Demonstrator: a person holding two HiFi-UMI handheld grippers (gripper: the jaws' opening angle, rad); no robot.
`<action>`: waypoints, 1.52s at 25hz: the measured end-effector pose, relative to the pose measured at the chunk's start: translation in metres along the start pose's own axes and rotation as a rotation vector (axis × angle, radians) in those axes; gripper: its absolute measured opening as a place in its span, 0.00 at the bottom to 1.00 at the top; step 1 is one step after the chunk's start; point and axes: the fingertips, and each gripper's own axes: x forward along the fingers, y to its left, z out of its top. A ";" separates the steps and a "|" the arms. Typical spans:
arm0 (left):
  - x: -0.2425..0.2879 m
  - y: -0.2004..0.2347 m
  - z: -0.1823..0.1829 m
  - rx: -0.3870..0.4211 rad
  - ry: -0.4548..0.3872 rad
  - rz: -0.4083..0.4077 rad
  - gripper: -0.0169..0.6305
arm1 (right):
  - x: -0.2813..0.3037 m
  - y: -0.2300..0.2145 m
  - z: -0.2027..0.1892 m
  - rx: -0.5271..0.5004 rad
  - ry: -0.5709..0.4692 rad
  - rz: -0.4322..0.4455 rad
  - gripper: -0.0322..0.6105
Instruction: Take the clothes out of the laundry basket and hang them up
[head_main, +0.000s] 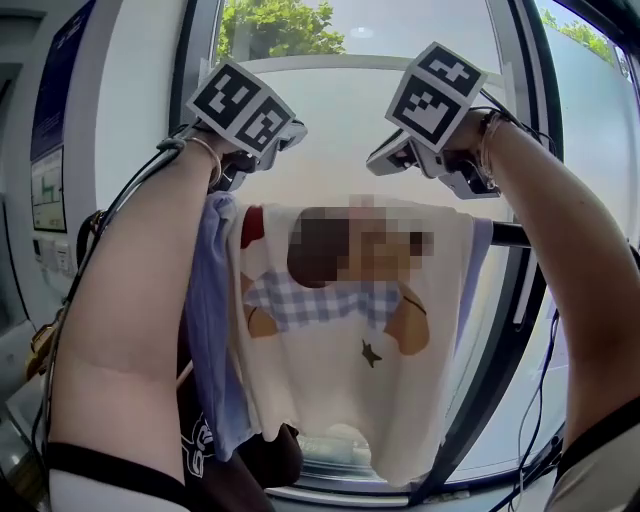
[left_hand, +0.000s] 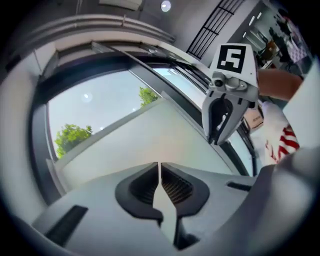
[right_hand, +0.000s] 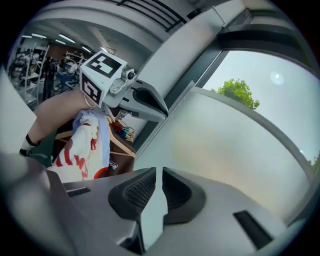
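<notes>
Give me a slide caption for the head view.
Empty left gripper and right gripper hover above a cream shirt draped on a rail.

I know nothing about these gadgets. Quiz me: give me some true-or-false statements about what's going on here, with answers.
1. A cream shirt is draped over the rail. True.
2. The left tool is gripping the cream shirt. False: its jaws are closed on nothing, and it is raised above the shirt.
3. A blue garment hangs to the left of the cream shirt. True.
4. The right tool holds a hanger. False: nothing is between its jaws, and it is up above the rail.
5. Green trees show through the window. True.
</notes>
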 end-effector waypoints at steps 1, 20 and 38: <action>-0.002 0.004 0.005 0.009 -0.027 0.054 0.06 | 0.000 -0.001 0.001 -0.005 0.007 -0.038 0.13; -0.104 -0.017 0.099 0.358 -0.380 0.552 0.04 | -0.097 0.005 0.106 -0.267 -0.386 -0.940 0.11; -0.193 -0.069 0.094 0.245 -0.433 0.596 0.04 | -0.175 0.103 0.106 -0.289 -0.548 -1.019 0.11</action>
